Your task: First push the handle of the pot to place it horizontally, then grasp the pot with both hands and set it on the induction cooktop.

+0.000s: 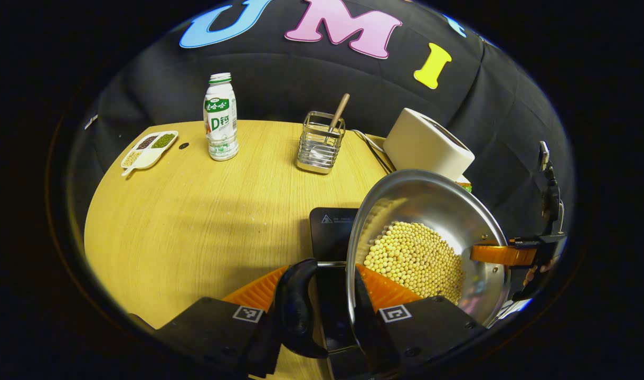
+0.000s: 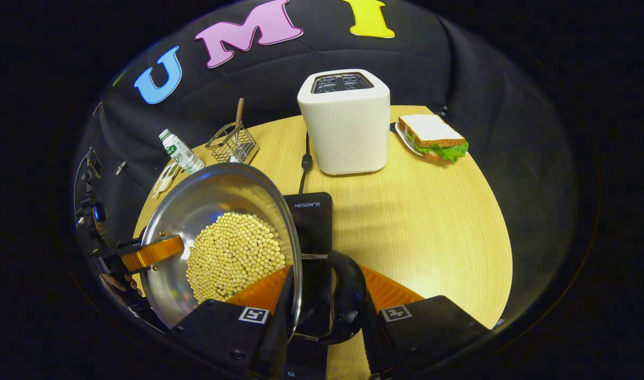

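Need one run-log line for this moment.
stage: pot carry | left claw: shut on pot handle | right claw: shut on opposite handle | contents: beans | target: cooktop beneath, contact unclear

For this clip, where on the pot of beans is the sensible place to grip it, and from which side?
Grip the pot at its two black loop handles, one on each opposite side of the rim, each gripper coming in from outside along the handle. The bowl is wide, smooth and full of beans, so the rim offers little purchase. Here the left gripper and right gripper each straddle a handle this way.
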